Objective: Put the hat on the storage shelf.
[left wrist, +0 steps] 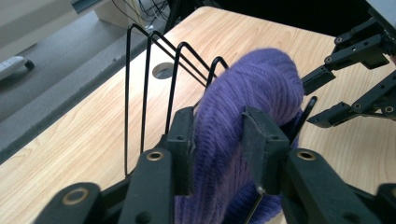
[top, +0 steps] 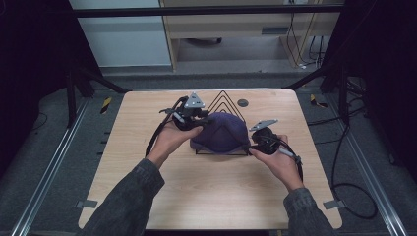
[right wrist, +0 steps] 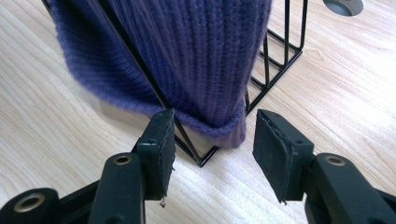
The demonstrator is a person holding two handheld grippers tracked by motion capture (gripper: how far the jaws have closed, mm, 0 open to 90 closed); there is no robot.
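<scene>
A purple knit hat [top: 219, 132] is draped over a black wire rack [top: 223, 98] of triangular loops at the middle of the wooden table [top: 211, 196]. My left gripper [top: 204, 120] is at the hat's left side. In the left gripper view its jaws [left wrist: 217, 135] straddle a fold of the hat [left wrist: 261, 79], the knit filling the gap without looking squeezed. My right gripper [top: 248, 146] is at the hat's right lower edge. In the right gripper view it [right wrist: 212, 135] stands open, with the hat's hem [right wrist: 224, 130] and a rack corner just beyond the pads, untouched.
A round hole [top: 242, 103] sits in the table behind the rack. The person's forearms in dark sleeves come in from the front edge. Black frame bars and cables lie on the floor around the table, with bare wood in front of the hat.
</scene>
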